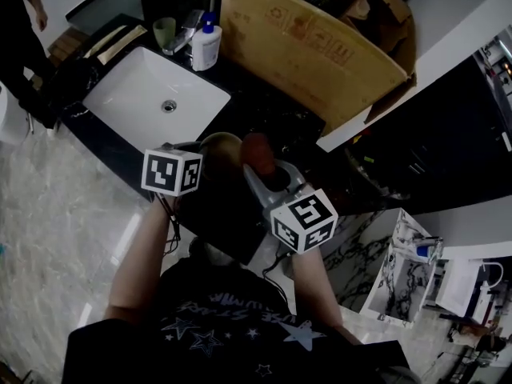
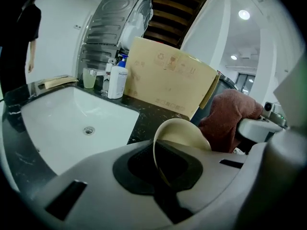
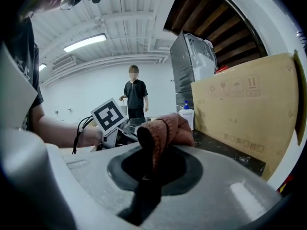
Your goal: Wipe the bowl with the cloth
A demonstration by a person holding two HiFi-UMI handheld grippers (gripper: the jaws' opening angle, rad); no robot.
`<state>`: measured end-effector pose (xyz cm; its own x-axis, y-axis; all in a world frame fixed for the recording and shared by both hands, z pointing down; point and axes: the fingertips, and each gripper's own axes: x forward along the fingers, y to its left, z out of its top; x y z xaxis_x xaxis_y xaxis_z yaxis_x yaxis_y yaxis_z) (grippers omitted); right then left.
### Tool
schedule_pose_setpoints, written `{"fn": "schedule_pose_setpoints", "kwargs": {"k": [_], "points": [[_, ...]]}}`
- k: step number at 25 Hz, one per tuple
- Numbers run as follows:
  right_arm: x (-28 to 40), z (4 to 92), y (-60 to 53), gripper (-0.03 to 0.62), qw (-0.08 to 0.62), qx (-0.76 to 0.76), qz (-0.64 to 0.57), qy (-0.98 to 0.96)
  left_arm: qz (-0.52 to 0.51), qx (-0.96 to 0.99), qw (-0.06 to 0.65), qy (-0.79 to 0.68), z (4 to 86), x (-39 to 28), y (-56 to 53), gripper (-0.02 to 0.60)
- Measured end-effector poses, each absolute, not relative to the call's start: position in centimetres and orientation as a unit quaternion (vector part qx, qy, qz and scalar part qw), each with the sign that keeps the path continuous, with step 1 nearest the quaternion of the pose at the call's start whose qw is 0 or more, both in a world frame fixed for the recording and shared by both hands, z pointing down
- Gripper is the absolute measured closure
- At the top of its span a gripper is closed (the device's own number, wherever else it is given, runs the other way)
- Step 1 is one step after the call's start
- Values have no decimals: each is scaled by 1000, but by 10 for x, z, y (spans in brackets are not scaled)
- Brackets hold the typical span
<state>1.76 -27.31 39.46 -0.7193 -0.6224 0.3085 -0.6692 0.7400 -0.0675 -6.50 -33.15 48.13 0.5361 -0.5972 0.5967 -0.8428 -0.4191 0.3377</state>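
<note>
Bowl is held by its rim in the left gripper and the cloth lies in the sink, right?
No: the cloth is clamped in the right gripper, not in the sink, as the right gripper view shows. The bowl part is right.

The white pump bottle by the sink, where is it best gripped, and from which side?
Grip the pump bottle around its white body, below the blue pump, coming from the sink side: it stands upright, and a green cup and a cardboard box flank it.
</note>
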Motion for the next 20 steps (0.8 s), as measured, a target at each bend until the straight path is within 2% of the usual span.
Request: {"fn": "schedule_pose_setpoints", "kwargs": {"k": [9, 20], "points": [[-12, 384, -233, 543, 157, 287, 65, -943, 220, 814, 275, -463, 476, -63, -311, 563], [-20, 437, -254, 543, 288, 304, 84, -904, 222, 842, 240, -430, 460, -36, -291, 563]]}}
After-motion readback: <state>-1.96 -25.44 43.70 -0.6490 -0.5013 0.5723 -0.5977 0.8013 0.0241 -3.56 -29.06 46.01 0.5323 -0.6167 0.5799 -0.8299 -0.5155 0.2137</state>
